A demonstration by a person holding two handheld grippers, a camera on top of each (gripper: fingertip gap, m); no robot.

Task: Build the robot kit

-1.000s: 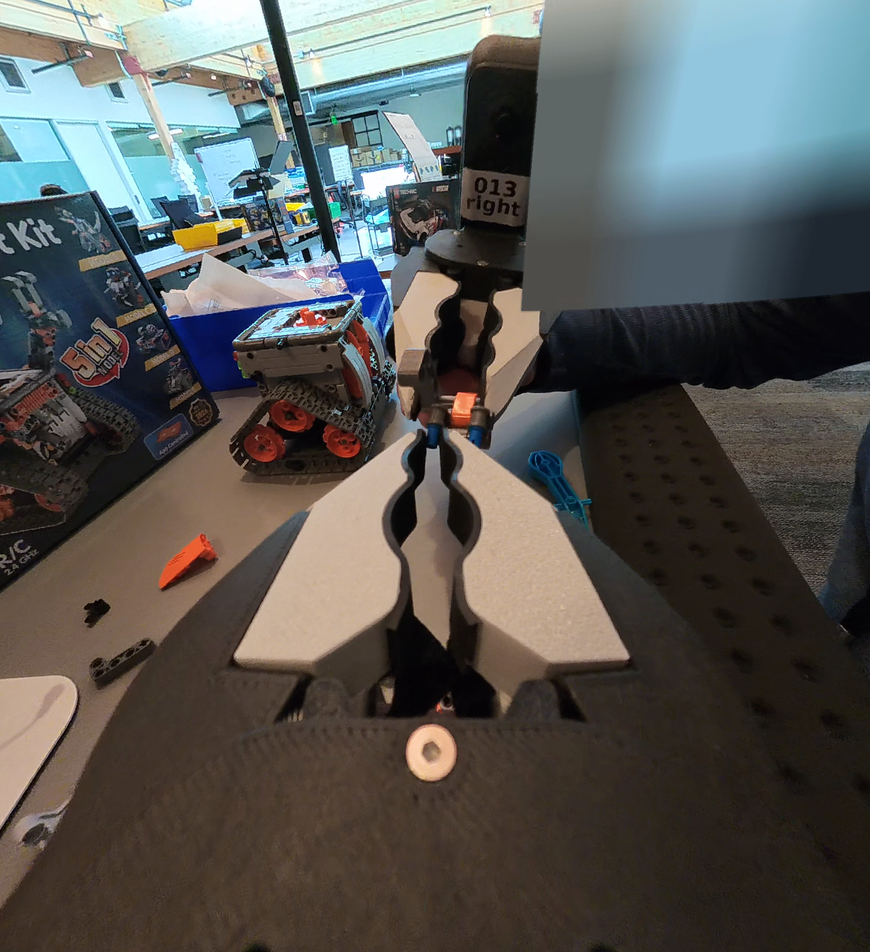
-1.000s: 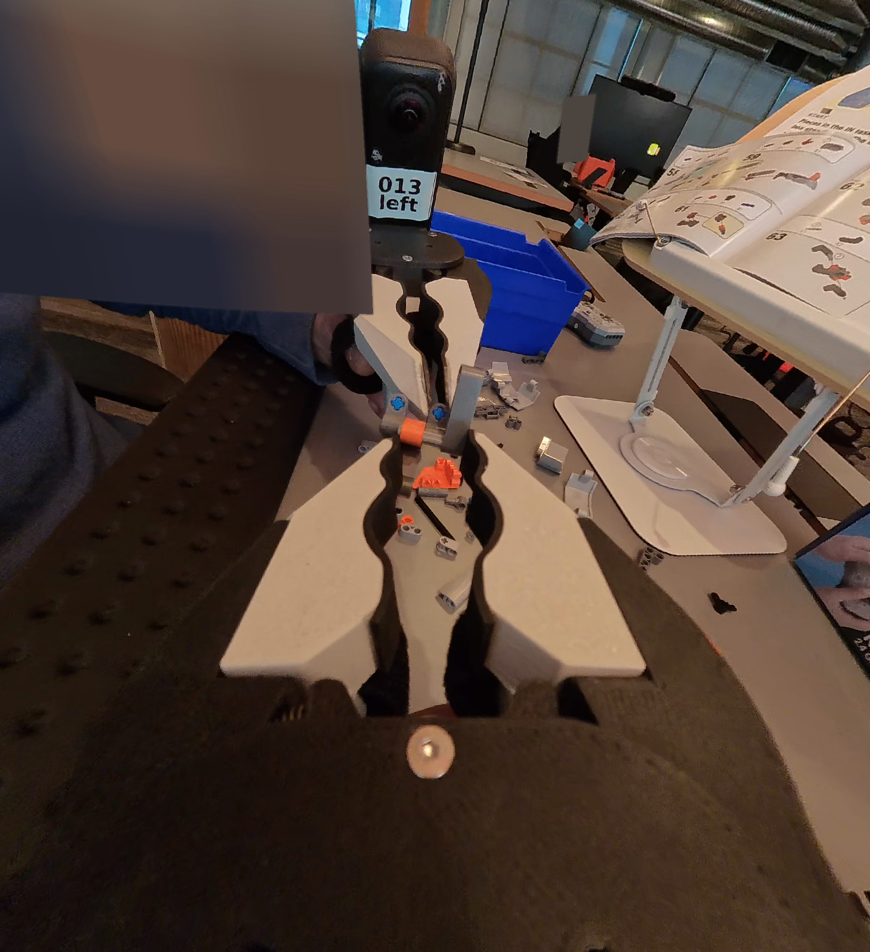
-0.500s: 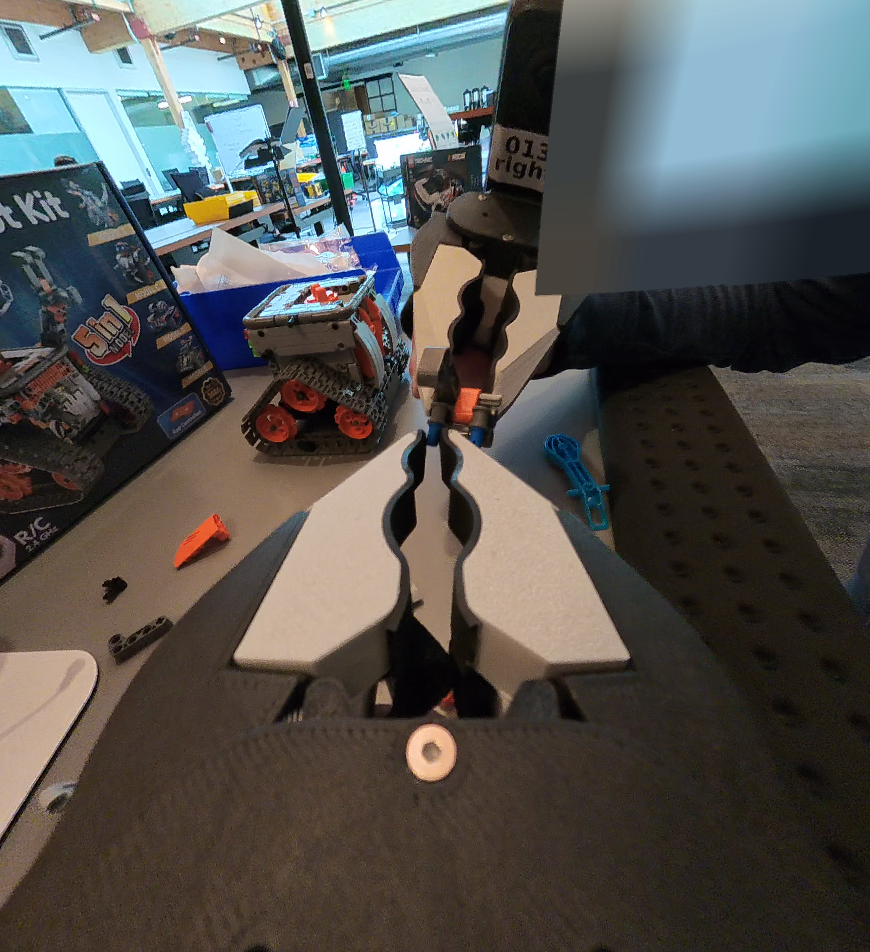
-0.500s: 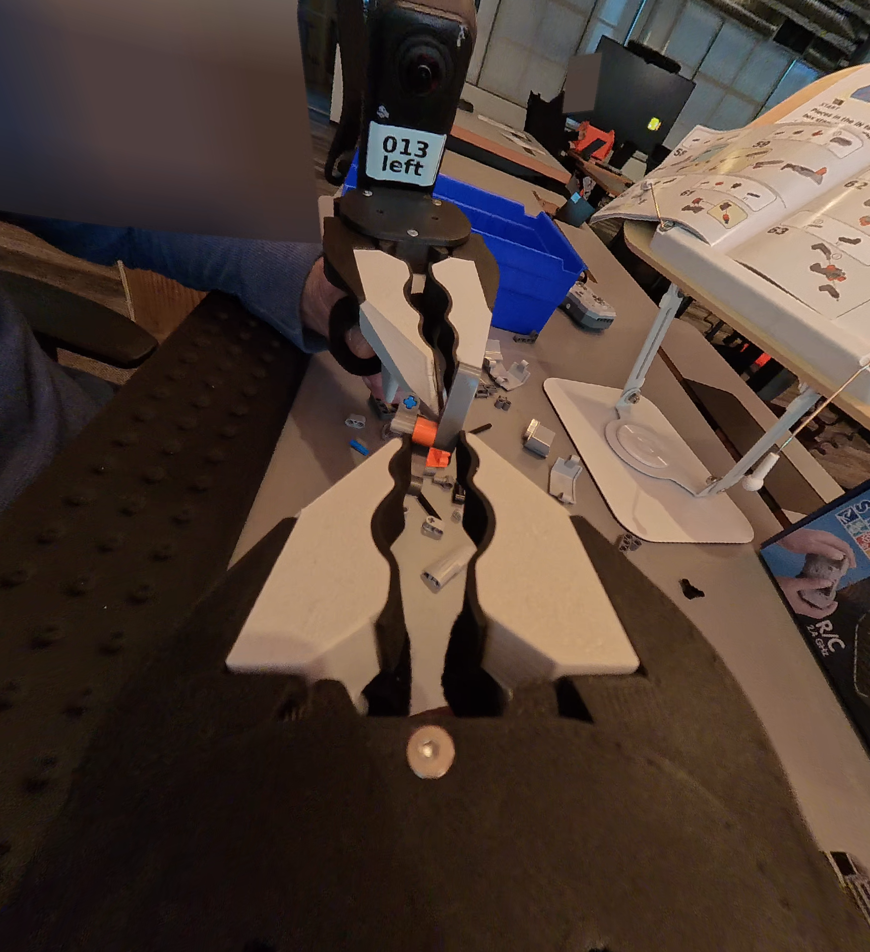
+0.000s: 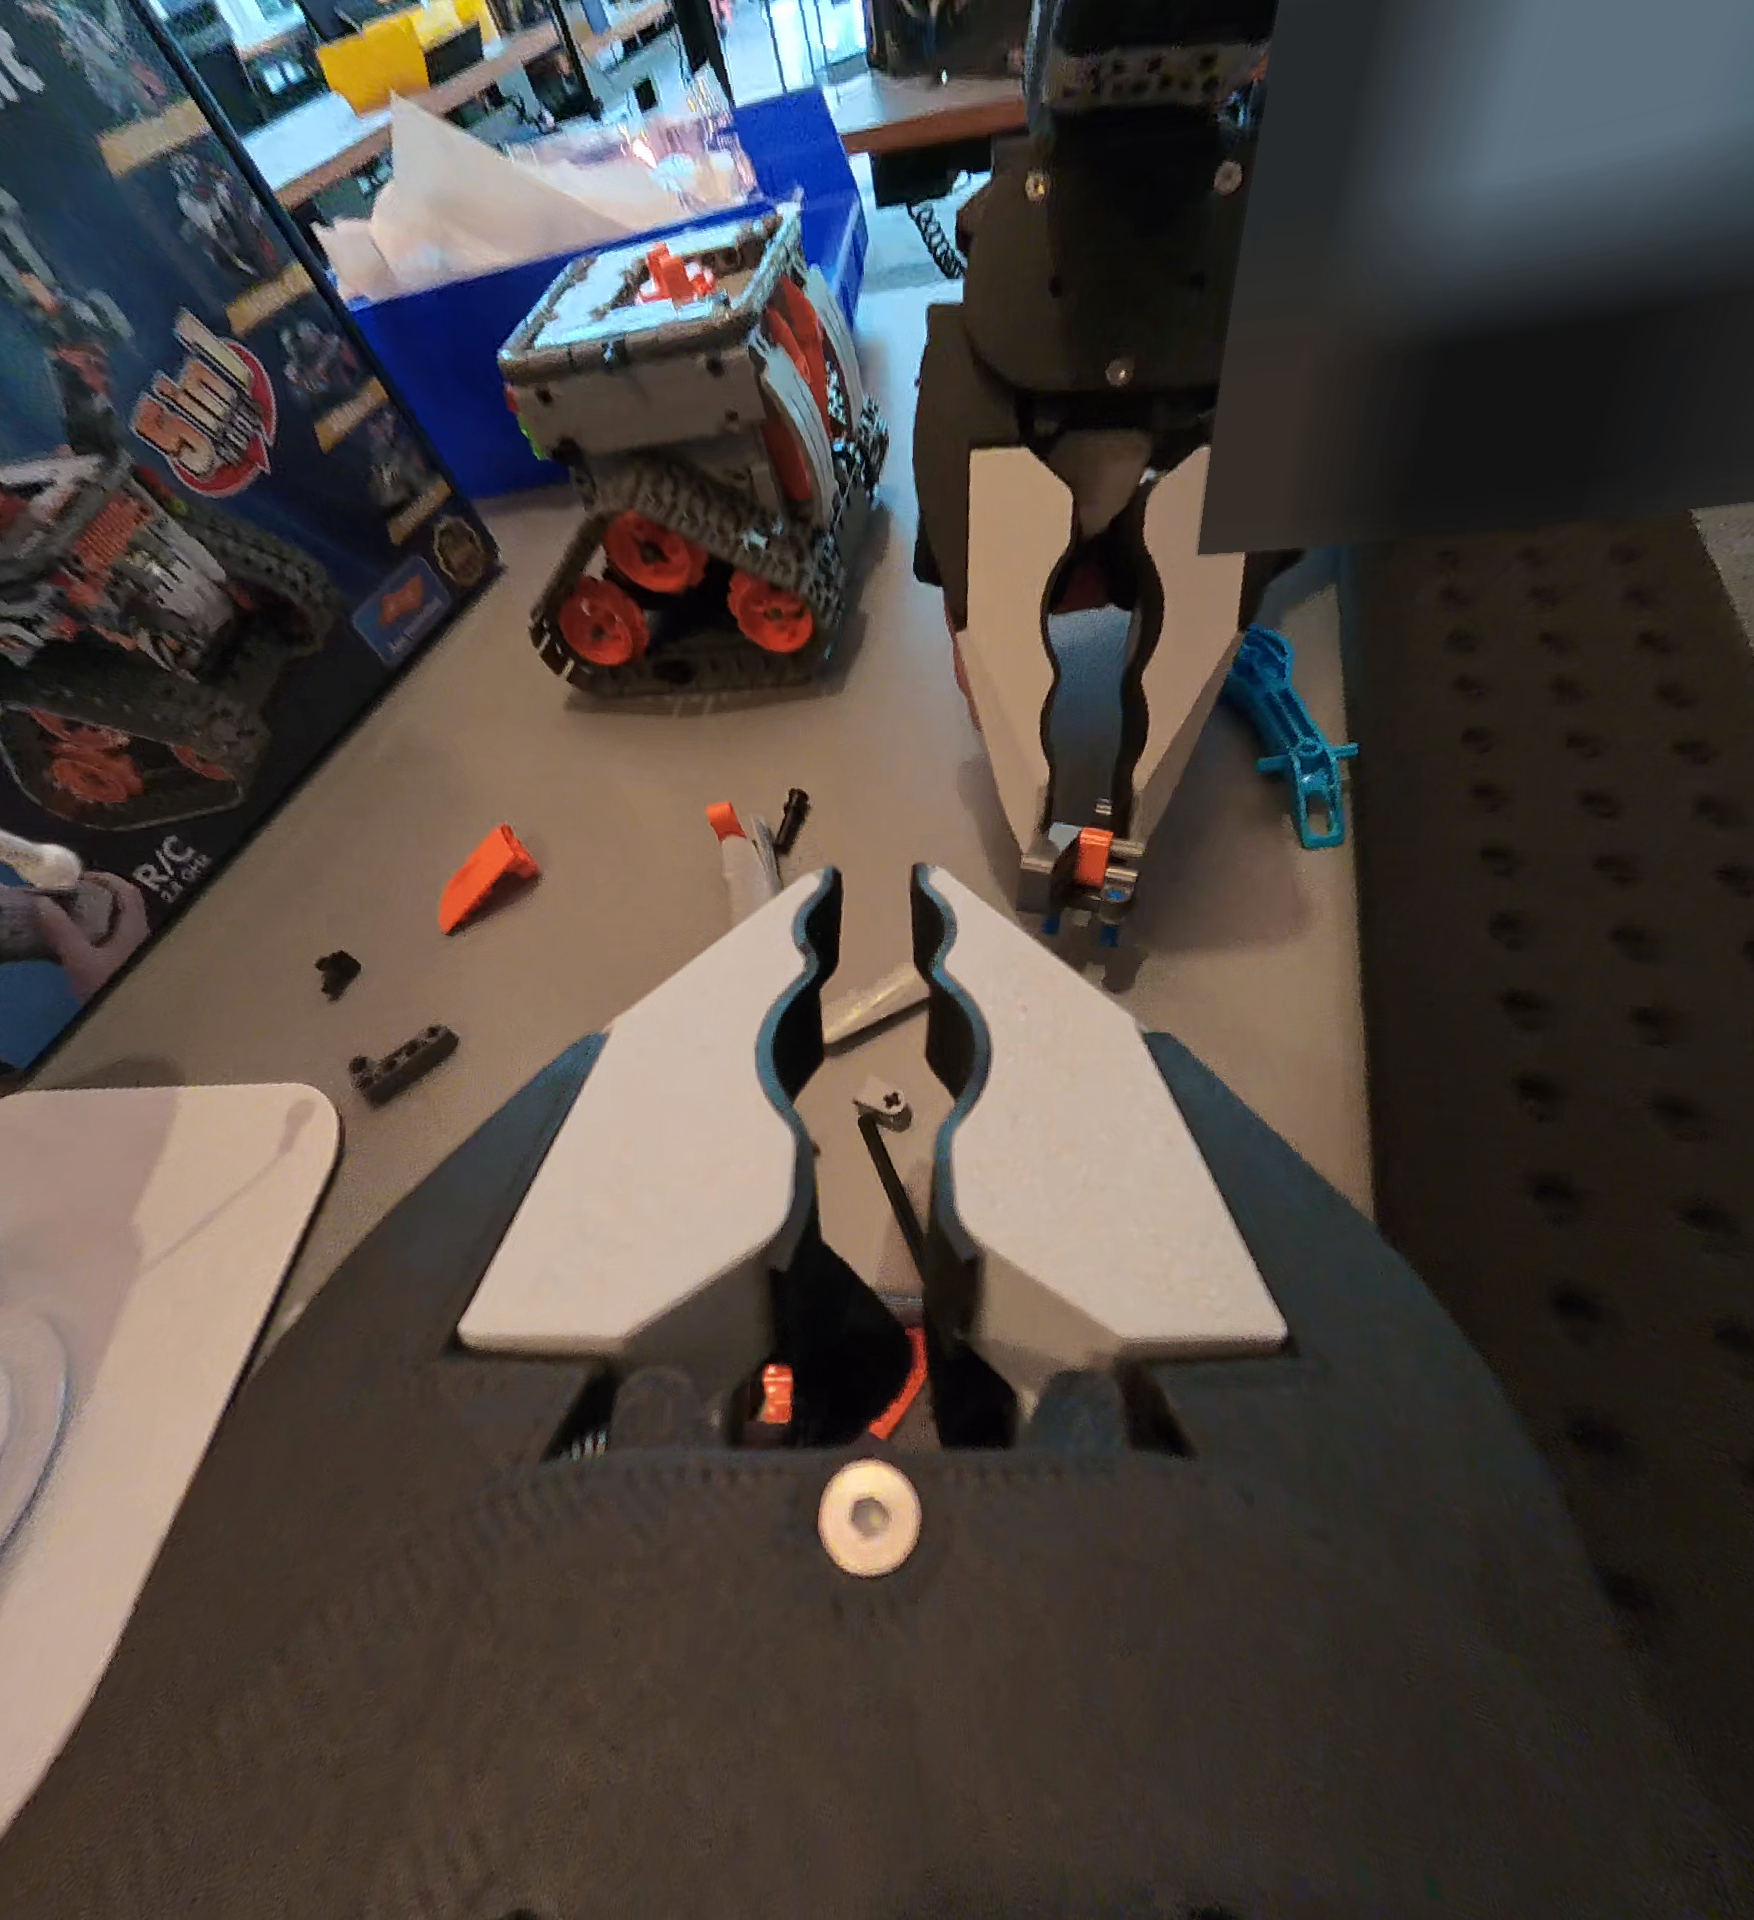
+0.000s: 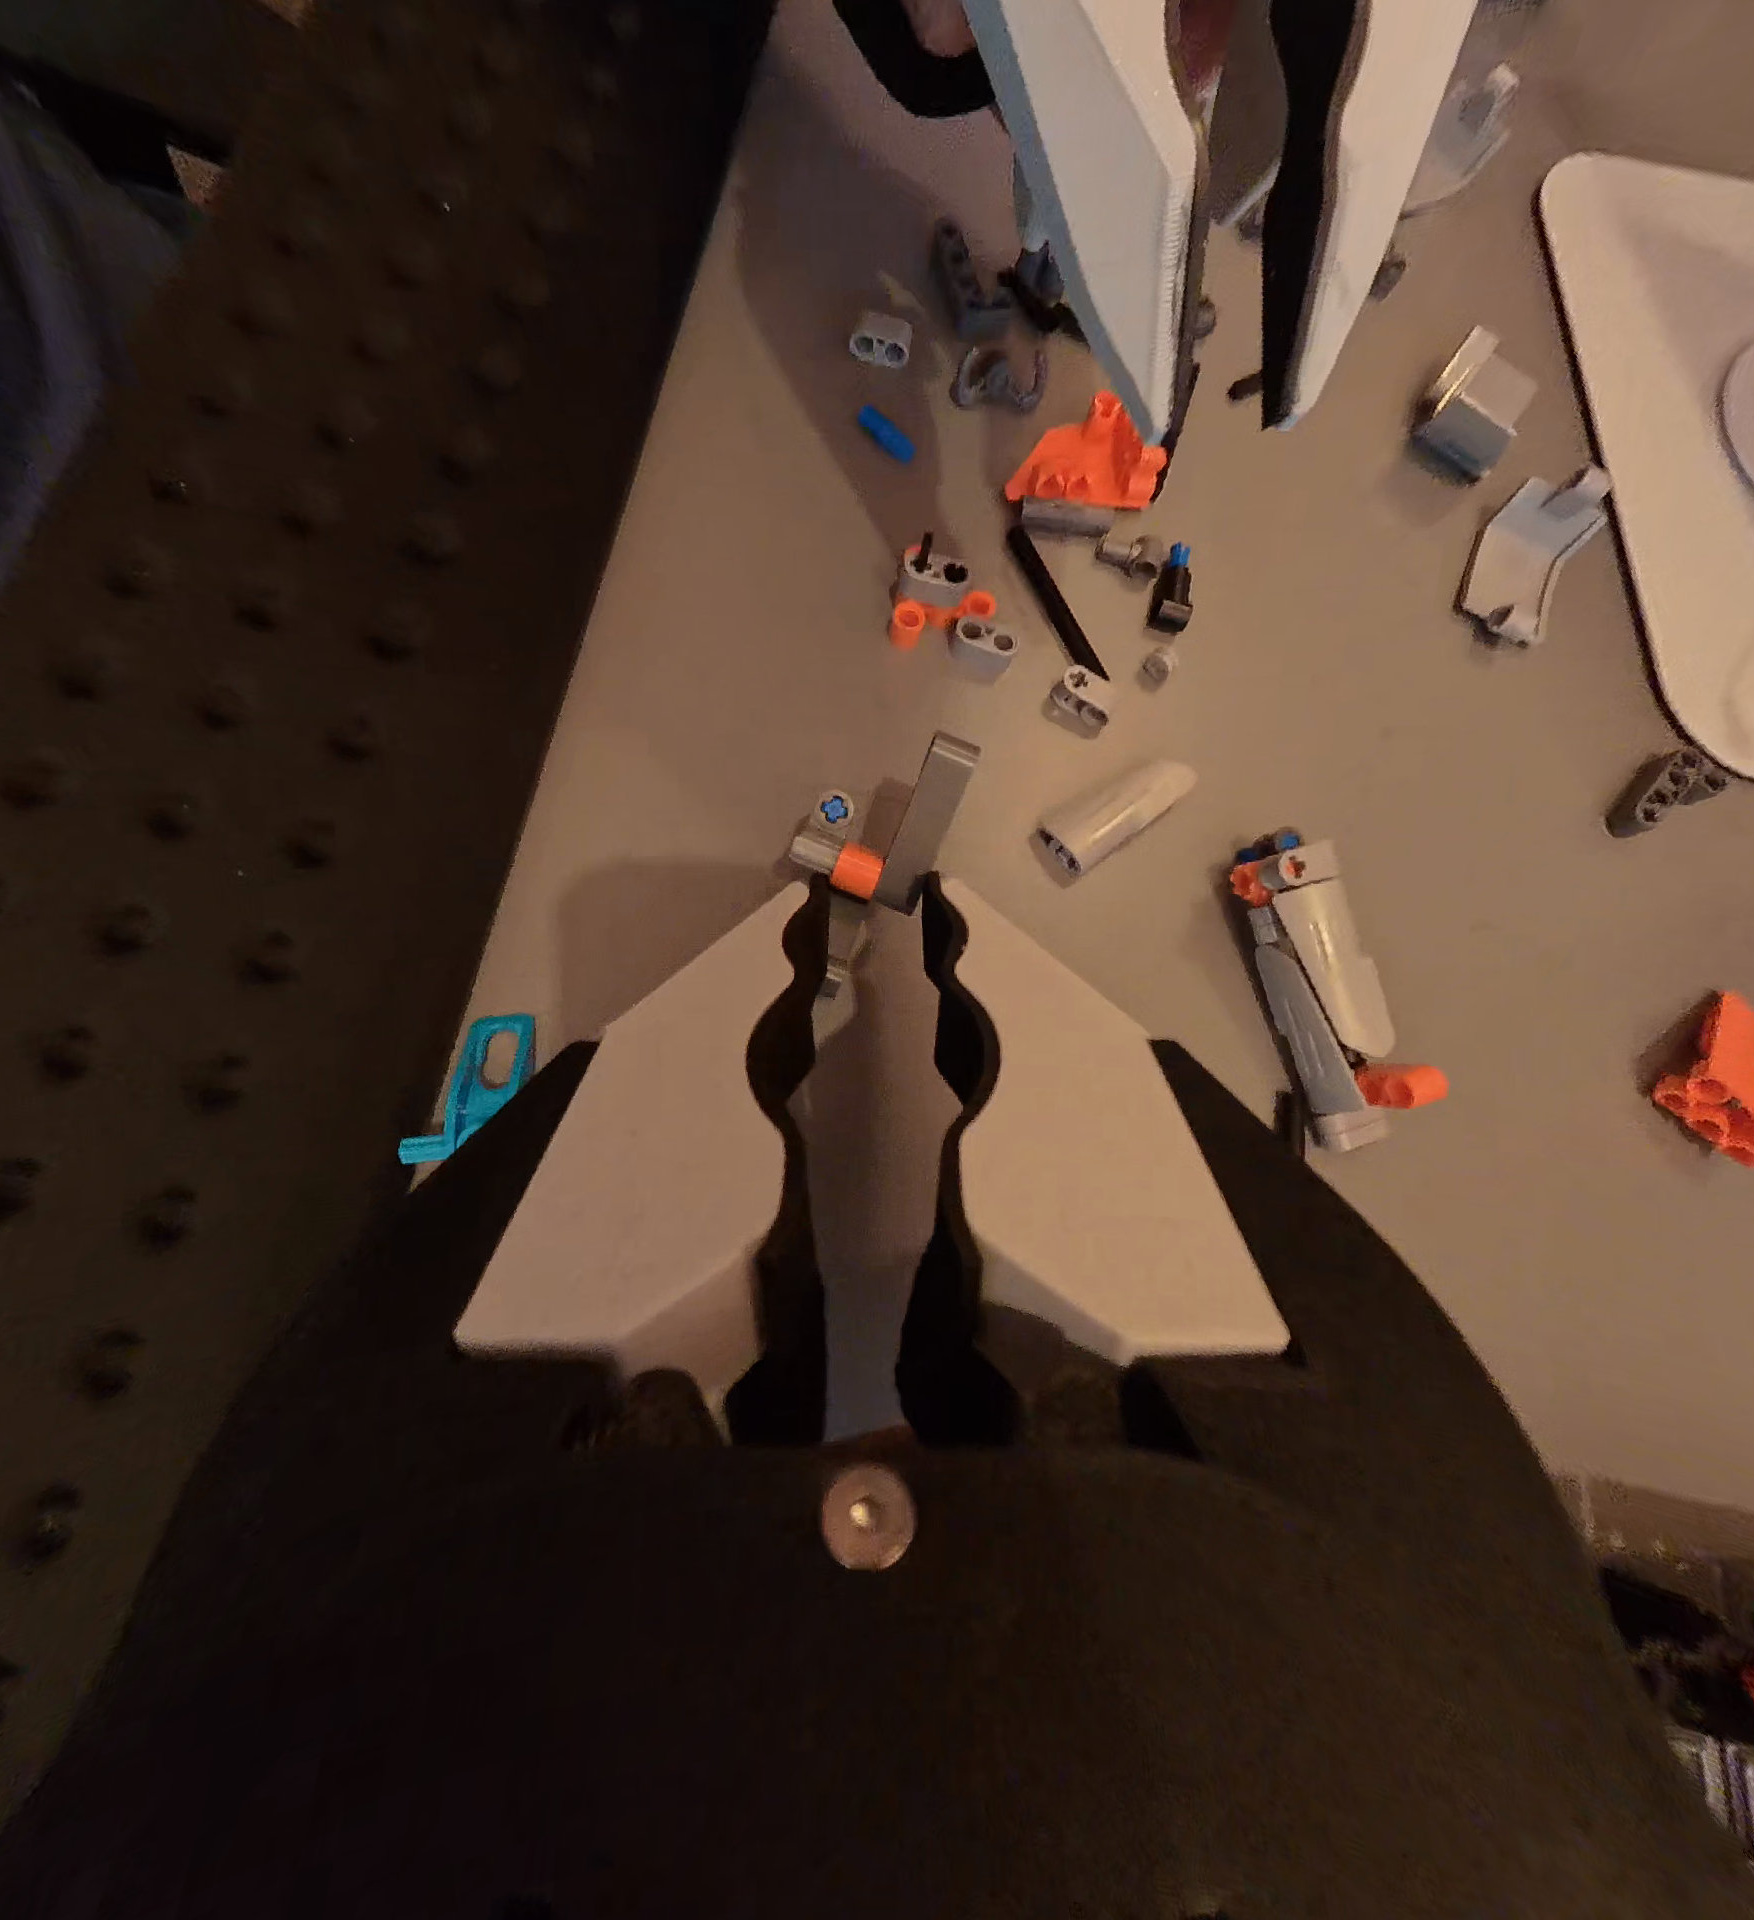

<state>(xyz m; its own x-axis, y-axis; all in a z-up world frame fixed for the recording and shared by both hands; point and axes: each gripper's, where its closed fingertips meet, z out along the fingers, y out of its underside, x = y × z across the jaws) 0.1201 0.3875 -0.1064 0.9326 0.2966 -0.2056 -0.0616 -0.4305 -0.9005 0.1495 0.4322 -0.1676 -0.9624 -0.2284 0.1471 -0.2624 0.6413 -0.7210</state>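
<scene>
Right gripper (image 6: 875, 896) fingers clamped on a small grey-and-orange brick assembly (image 6: 878, 842) low over the worktop (image 6: 1320, 707); left gripper (image 5: 871, 883) beside that assembly, fingers apart and empty above a black axle (image 5: 888, 1174).

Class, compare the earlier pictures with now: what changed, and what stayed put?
The left gripper opened, letting go of the grey-and-orange assembly. The right gripper still grips it and has lowered it toward the table. The tracked model and blue tool stayed put.
</scene>
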